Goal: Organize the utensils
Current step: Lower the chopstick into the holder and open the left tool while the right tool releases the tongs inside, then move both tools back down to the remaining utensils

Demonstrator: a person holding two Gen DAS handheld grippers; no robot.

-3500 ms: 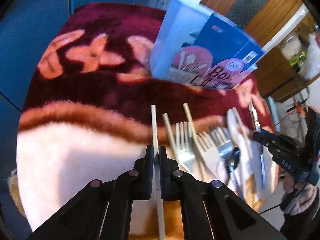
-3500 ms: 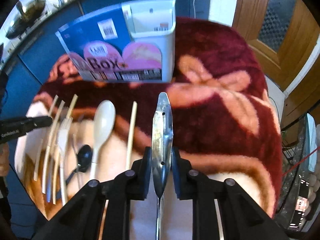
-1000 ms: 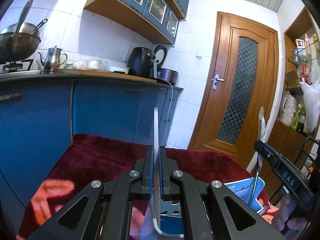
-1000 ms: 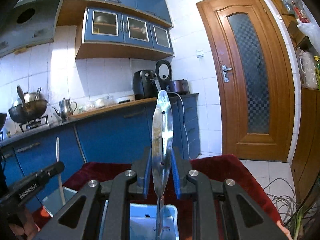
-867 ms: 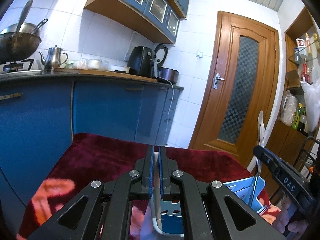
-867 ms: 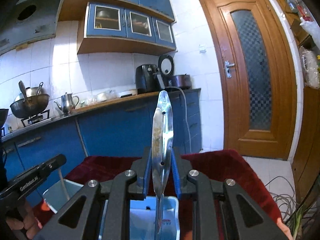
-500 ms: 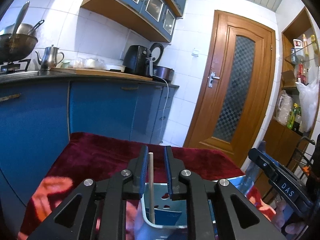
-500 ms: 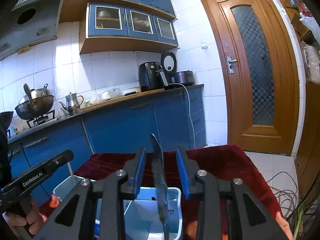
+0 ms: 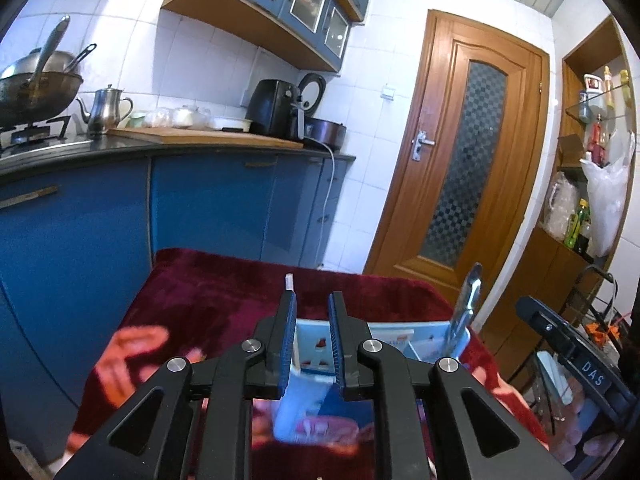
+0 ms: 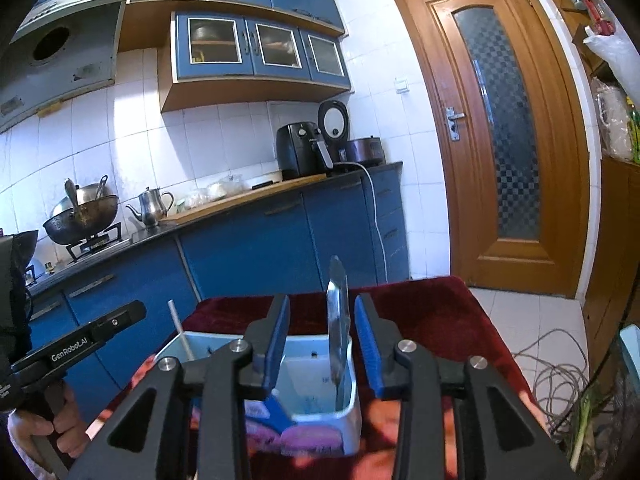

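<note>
A light blue utensil box (image 9: 400,336) (image 10: 320,360) stands on the red flowered blanket (image 9: 208,292). My left gripper (image 9: 312,320) is open just above the box; a pale chopstick (image 9: 289,292) stands in the box between its jaws, free of them. It also shows in the right wrist view (image 10: 178,330). My right gripper (image 10: 322,332) is open above the box's right compartment. A metal knife (image 10: 338,320) stands upright in that compartment between the jaws, untouched. It shows at the right in the left wrist view (image 9: 466,304).
Blue kitchen cabinets (image 9: 208,204) and a counter with a kettle (image 9: 102,110) and an air fryer (image 10: 298,152) stand behind the table. A wooden door (image 9: 460,176) is at the right. Cables (image 10: 560,364) lie on the floor.
Both grippers lifted the chopstick and the knife from the blanket, brought them over the box, opened and let them drop upright into it. The jaws have spread wider since half a second ago.
</note>
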